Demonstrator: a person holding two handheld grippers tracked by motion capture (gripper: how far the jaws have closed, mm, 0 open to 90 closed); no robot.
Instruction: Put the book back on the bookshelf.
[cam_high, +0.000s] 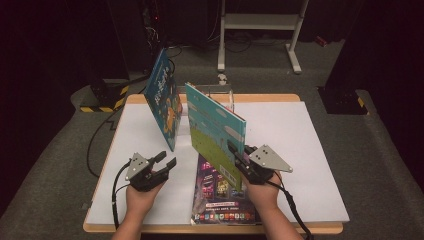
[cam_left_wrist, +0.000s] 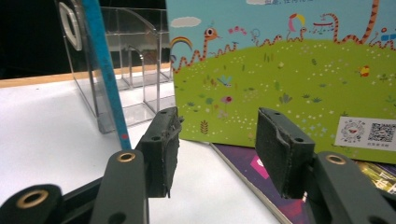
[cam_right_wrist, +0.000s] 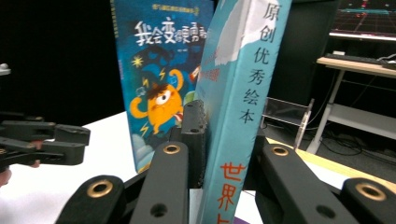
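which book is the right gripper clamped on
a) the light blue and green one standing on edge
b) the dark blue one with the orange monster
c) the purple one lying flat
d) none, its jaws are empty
a: the right gripper has its jaws closed on the spine of the light blue and green book, held upright above the flat purple book.

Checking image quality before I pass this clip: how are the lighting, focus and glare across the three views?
High view: the white table is evenly lit, the surroundings fall to near black, and detail is soft. Left gripper view: the green-and-blue book is fairly sharp, the near jaws slightly soft, and the clear plastic rack shows faint reflections. Right gripper view: the book's spine lettering is readable, the background dark.
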